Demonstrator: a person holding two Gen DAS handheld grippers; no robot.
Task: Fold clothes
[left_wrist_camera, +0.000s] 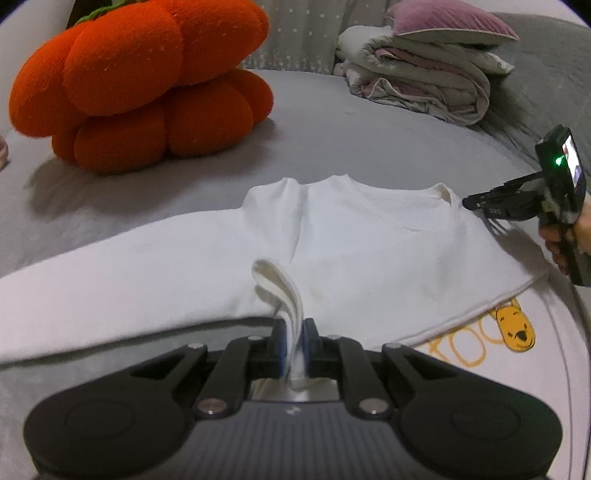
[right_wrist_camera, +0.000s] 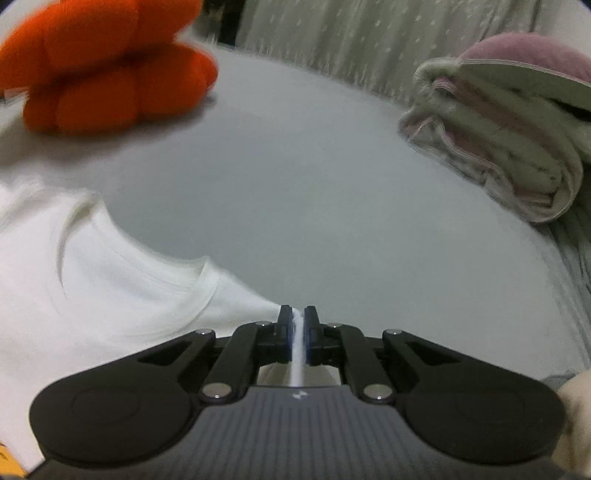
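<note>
Far left of the grey bed point(left_wrist_camera: 332, 122) sits an orange pumpkin cushion point(left_wrist_camera: 140, 85), well apart from the garment. White shirt point(left_wrist_camera: 369, 240) lies spread on the bed in front of the cushion, one sleeve running off to the left, neckline toward the far side; a Pooh-bear print point(left_wrist_camera: 515, 330) shows on cloth just under its near right hem. Left gripper point(left_wrist_camera: 294, 328) at the near edge of the shirt: jaws narrow, a strip of white fabric pinched between them and standing up in a loop. Right gripper point(right_wrist_camera: 298, 321), in its own view: jaws narrow, clamped on a thin fold of the shirt beside the collar; this view is blurred, so the exact spot on the shoulder is uncertain. From the left wrist view the right gripper point(left_wrist_camera: 471, 202) touches the shirt's right shoulder, a hand point(left_wrist_camera: 565, 236) on its handle. Behind, at the right, a folded quilt point(left_wrist_camera: 417, 85) with a mauve pillow point(left_wrist_camera: 450, 18) on top.
</note>
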